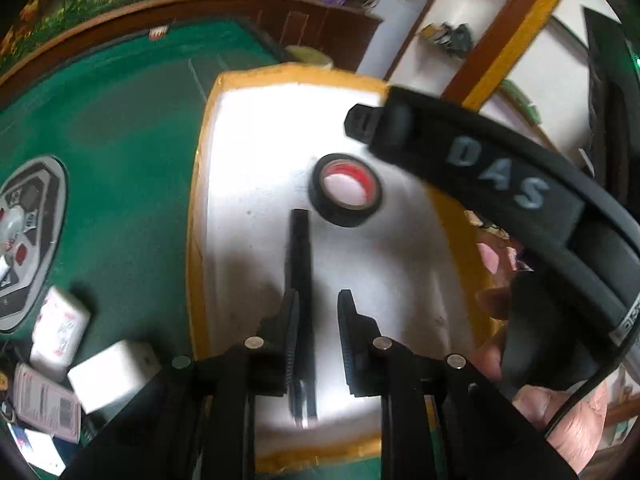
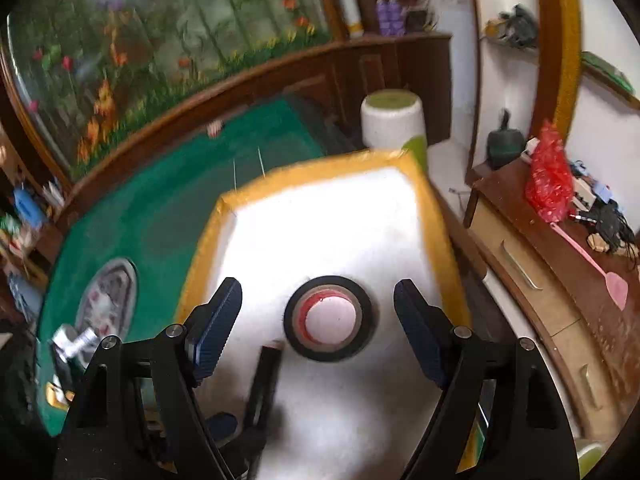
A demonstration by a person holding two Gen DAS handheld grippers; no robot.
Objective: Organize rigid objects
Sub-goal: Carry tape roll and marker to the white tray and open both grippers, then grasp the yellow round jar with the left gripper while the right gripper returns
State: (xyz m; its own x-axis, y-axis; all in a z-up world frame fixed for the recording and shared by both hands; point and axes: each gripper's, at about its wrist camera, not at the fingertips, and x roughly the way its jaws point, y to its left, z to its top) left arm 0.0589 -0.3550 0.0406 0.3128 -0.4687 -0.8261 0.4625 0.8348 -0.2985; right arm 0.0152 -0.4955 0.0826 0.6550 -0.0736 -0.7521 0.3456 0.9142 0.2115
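A: Fingers (image 2: 416,332) of the right gripper (image 2: 318,320) spread wide, angled down over the black tape roll (image 2: 330,318).

B: Left gripper (image 1: 318,340): narrow gap, slim black pen (image 1: 301,264) lying between on the white yellow-edged tray (image 1: 248,160).

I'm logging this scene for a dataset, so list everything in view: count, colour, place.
Tape roll: one, black with red core, on white tray.
Black pen-like stick: one, beside tape, between left jaws.
Foam tray: one, white with yellow rim, on green table.
White boxes: several, table's near-left corner.
White stool: one, beyond tray.
Red bag: one, wooden side cabinet.
Pink swatter: one, same cabinet.
Left gripper: slightly apart.
Right gripper: wide open, straddling tape.
Hand: one.
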